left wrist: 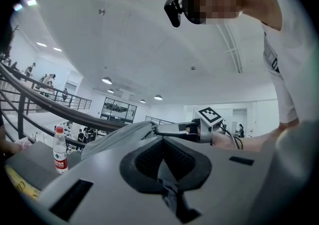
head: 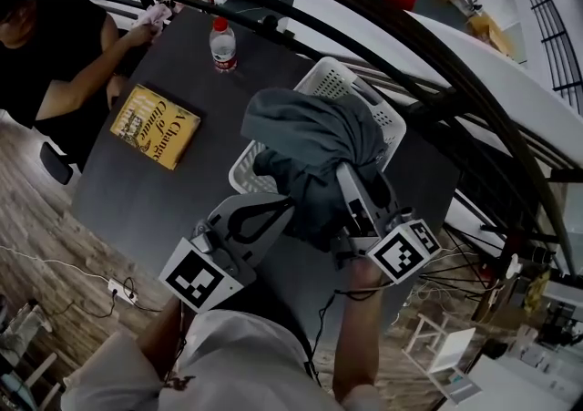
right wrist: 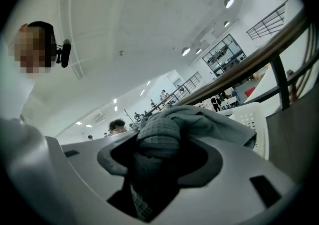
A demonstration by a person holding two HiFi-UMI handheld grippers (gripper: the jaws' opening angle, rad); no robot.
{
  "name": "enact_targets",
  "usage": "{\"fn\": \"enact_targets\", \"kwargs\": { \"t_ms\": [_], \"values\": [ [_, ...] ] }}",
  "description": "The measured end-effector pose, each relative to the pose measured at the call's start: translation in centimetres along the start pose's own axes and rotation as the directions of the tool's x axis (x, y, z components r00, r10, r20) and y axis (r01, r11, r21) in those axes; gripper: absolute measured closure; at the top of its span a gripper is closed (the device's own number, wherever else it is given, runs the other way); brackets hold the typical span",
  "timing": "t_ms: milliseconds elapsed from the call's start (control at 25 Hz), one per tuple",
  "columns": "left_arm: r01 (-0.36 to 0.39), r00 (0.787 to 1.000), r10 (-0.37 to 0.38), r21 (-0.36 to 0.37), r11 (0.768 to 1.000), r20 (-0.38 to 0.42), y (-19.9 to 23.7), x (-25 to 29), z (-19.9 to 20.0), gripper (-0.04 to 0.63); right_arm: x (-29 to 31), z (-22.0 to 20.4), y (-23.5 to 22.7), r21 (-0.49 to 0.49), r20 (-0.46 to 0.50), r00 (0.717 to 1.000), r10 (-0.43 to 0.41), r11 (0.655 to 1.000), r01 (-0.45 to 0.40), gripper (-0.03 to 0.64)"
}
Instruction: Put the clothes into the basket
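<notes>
A grey-blue bundle of clothes [head: 310, 140] hangs over the white slatted basket [head: 342, 81] on the dark table. My right gripper [head: 351, 177] is shut on the bundle from the near side. In the right gripper view the checked cloth [right wrist: 159, 139] fills the gap between the jaws, with the basket [right wrist: 251, 119] behind it. My left gripper [head: 273, 209] is just left of the bundle, its tip close to the cloth. In the left gripper view its jaws [left wrist: 162, 141] meet with nothing between them, and the clothes [left wrist: 114, 136] lie just beyond.
A water bottle [head: 222, 45] and a yellow book [head: 155, 125] lie on the table's far left part. A person in black [head: 55, 45] sits at the far left edge. A dark railing [head: 474, 81] curves along the right. A power strip [head: 118, 289] lies on the floor.
</notes>
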State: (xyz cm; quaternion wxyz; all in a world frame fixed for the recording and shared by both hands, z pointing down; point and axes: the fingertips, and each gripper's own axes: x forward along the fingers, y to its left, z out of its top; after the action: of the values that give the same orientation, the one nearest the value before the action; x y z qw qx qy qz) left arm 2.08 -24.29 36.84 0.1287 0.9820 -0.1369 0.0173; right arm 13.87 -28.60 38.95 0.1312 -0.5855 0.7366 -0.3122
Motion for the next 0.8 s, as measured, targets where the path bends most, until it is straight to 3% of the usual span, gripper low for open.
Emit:
{"fn": "enact_targets", "kwargs": {
  "t_ms": [440,800],
  "values": [
    [-0.025,1.000,0.025,-0.015,1.000,-0.013,2.0,0.3,-0.9,0.592,3.1,-2.8,-2.8,-0.048,-0.130,0.989,-0.076,0.996,0.070,0.370],
    [-0.031,0.999,0.030,-0.023,0.999,-0.020,2.7,0.3,-1.6,0.592,4.7,-6.7,-4.6,-0.144,-0.301,0.941,-0.154,0.983,0.115,0.370]
  ]
}}
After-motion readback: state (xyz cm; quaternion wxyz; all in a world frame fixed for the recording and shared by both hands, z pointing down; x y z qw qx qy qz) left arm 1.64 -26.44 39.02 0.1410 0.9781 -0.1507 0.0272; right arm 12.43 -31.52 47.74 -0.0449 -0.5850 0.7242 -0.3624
